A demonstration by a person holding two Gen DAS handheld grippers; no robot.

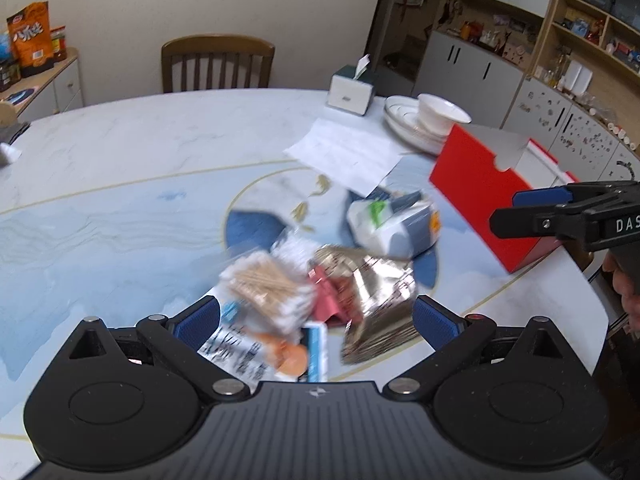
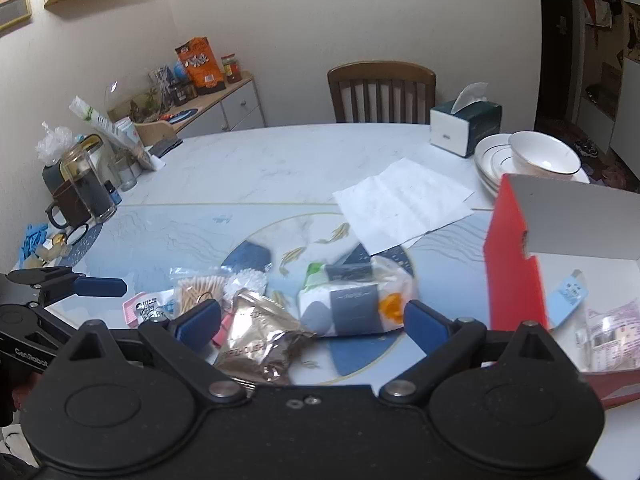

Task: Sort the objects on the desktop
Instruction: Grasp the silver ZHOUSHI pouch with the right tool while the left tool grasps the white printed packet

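Note:
A pile of small items lies mid-table: a bag of cotton swabs (image 1: 266,280) (image 2: 200,290), a silver foil packet (image 1: 376,292) (image 2: 260,338), a pink packet (image 1: 330,294), a printed packet (image 1: 240,352) (image 2: 146,310), and a white and grey tissue pack (image 1: 390,222) (image 2: 354,306). My left gripper (image 1: 316,320) is open just above the near side of the pile, holding nothing. My right gripper (image 2: 312,322) is open over the foil packet and tissue pack, holding nothing. The open red box (image 1: 492,196) (image 2: 516,264) stands at the right with several packets (image 2: 608,332) inside.
A white paper sheet (image 2: 404,200), stacked plates with a bowl (image 2: 540,158) and a tissue box (image 2: 464,126) sit at the far right. A glass jar and mug (image 2: 80,196) stand at the table's left edge. A wooden chair (image 1: 218,64) is behind the table.

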